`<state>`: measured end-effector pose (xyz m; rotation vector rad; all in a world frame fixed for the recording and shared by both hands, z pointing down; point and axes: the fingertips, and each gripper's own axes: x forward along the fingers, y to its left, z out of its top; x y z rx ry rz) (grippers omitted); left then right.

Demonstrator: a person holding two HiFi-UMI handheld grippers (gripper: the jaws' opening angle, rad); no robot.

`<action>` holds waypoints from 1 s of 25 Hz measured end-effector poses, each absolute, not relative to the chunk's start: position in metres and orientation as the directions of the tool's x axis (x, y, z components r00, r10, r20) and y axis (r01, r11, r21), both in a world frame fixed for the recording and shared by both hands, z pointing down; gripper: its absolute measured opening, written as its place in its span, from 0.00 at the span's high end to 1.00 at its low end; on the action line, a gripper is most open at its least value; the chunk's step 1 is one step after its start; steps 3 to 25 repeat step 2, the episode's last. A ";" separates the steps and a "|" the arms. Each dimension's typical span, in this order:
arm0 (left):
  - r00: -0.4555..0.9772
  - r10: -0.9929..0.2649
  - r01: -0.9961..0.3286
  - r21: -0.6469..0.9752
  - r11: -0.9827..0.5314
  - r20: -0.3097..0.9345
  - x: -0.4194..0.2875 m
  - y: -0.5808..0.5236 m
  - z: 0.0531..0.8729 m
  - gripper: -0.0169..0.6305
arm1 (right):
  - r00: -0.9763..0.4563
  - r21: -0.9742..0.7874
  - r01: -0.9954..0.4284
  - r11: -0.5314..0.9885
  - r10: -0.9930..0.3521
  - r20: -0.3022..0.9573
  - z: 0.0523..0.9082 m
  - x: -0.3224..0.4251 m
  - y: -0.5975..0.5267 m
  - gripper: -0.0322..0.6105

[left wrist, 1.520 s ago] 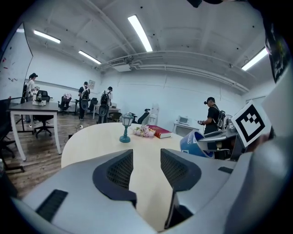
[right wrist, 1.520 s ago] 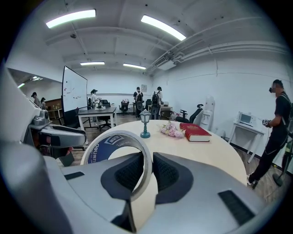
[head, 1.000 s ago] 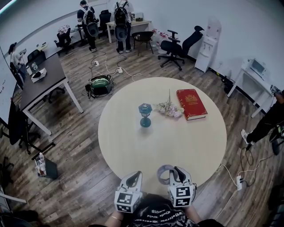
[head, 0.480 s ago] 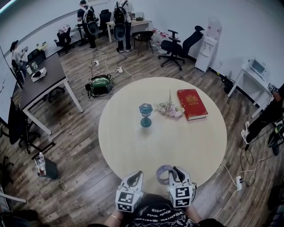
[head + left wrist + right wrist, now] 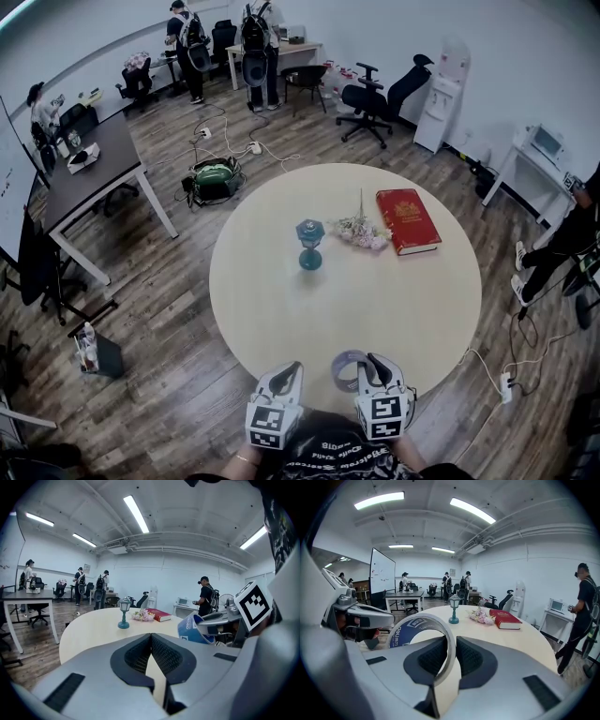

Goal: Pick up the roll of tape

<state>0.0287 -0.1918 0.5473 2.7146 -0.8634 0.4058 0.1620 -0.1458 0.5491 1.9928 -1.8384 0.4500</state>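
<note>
We clamp the right claw (image 5: 451, 651) across the roll of tape (image 5: 407, 633), one jaw inside its ring, for secure lifting; the left claw (image 5: 151, 641) sits together, empty.

We see a round pale table (image 5: 281, 309) on a wood-plank floor (image 5: 169, 319). Near its middle a teal lantern (image 5: 309, 244) stands upright. A bunch of flowers (image 5: 362, 232) lies near it to the right, with a red book (image 5: 406, 219) lying flat just beside them. Beyond the table, a green bag (image 5: 213, 178) sits on the floor, a dark desk (image 5: 89, 173) stands at the left, and 2 people with backpacks (image 5: 258, 42) stand farther back.
</note>
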 end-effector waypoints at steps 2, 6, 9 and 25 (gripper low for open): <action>0.781 -0.523 -0.597 0.163 -0.786 0.342 0.028 -0.193 0.548 0.94 | 0.087 0.067 -0.996 -0.062 -0.870 0.485 0.550 0.163 -0.147 0.85; 0.781 -0.523 -0.597 0.163 -0.786 0.342 0.028 -0.193 0.548 0.94 | 0.087 0.067 -0.996 -0.062 -0.870 0.485 0.550 0.163 -0.147 0.85; 0.781 -0.523 -0.597 0.163 -0.786 0.342 0.028 -0.193 0.548 0.94 | 0.087 0.067 -0.996 -0.062 -0.870 0.485 0.550 0.163 -0.147 0.85; 0.781 -0.523 -0.597 0.163 -0.786 0.342 0.028 -0.193 0.548 0.94 | 0.087 0.067 -0.996 -0.062 -0.870 0.485 0.550 0.163 -0.147 0.85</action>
